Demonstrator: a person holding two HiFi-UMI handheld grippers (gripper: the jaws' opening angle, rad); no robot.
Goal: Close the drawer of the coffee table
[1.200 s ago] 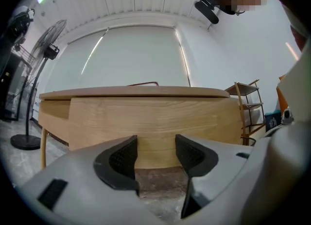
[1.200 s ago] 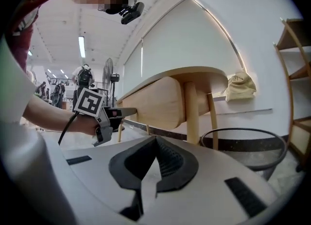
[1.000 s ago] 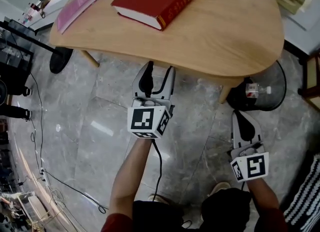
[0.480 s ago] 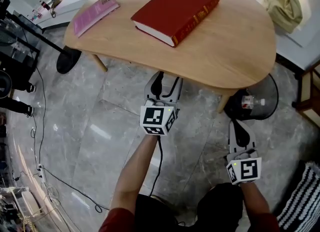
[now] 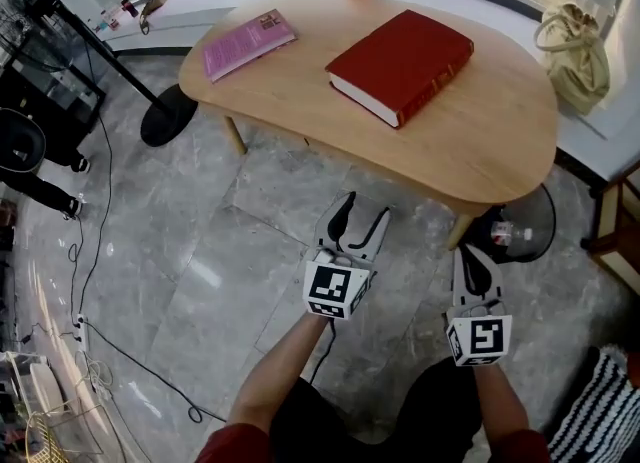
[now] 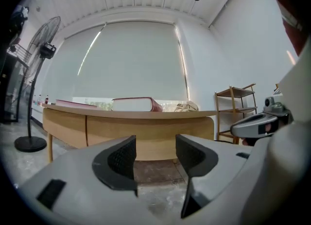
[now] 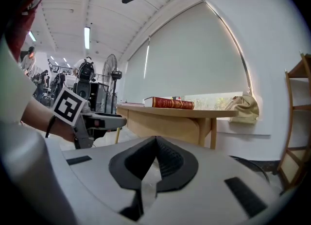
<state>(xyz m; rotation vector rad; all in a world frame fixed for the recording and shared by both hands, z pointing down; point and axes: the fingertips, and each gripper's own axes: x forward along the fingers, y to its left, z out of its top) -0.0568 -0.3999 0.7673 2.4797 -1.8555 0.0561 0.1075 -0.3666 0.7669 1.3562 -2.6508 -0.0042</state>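
Coffee table (image 5: 500, 151) sits at 12 o'clock from your two grippers in the head view, its rounded wooden top apart from both. In the left gripper view its drawer front (image 6: 146, 129) lies flush with the apron, with a thin seam at its 9 o'clock end and no gap showing.

Your left gripper (image 5: 362, 216) hangs over the grey stone floor (image 5: 200, 251) just short of the table's near edge. It points toward 12 o'clock, jaws released and spread, with only floor and table seen between them. Your right gripper (image 5: 471, 254) is at 3 o'clock of the left one, near a table leg (image 5: 459, 232), its jaws clenched together on nothing.

On the top, a red book (image 5: 400, 64) lies near the middle, and a pink booklet (image 5: 248, 43) lies at its 9 o'clock, apart from it. A beige bag (image 5: 573, 56) rests off the table at 3 o'clock. A black round stand base (image 5: 168, 114) stands on the floor by the table's 9 o'clock end.
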